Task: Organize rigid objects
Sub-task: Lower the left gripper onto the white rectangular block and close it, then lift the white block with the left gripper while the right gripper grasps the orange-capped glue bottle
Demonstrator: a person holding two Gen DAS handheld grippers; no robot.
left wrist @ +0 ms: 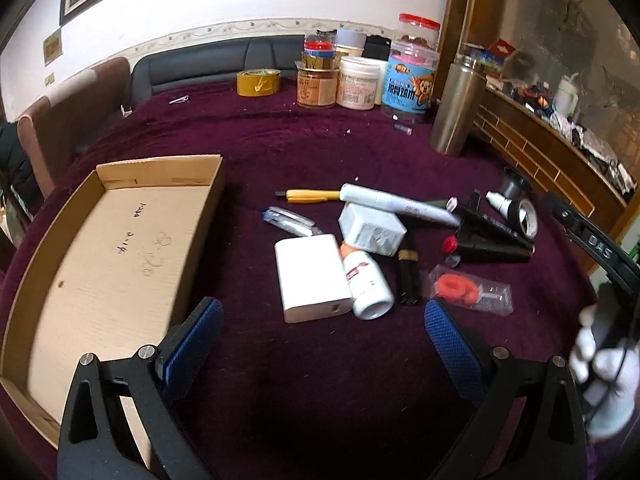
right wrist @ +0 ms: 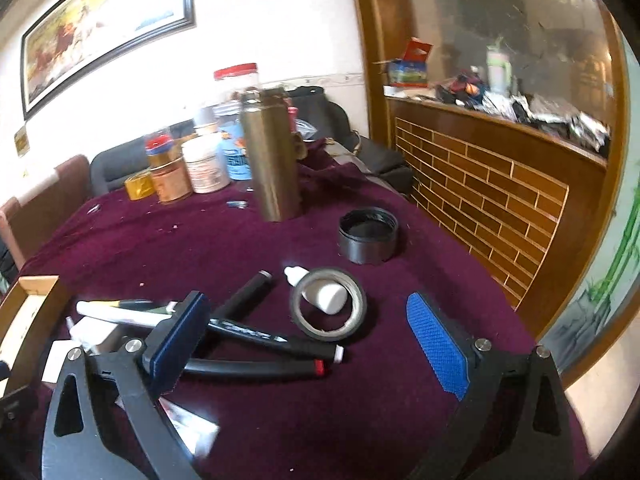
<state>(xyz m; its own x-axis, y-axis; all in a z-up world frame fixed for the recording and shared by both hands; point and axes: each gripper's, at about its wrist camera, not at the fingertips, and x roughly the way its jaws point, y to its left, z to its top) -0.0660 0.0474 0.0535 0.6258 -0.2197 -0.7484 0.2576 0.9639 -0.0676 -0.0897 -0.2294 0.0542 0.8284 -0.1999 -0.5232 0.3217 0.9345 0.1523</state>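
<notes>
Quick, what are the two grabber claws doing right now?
Left gripper: open, holding nothing.
Right gripper: open, holding nothing.

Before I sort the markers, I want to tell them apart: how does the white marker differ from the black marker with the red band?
The white marker has a pale barrel; the black marker with the red band is dark. The white marker rests partly on the white charger block; the black one lies flat on the cloth, crossed by a second black marker. Both are long, capped and lie on their sides.
</notes>
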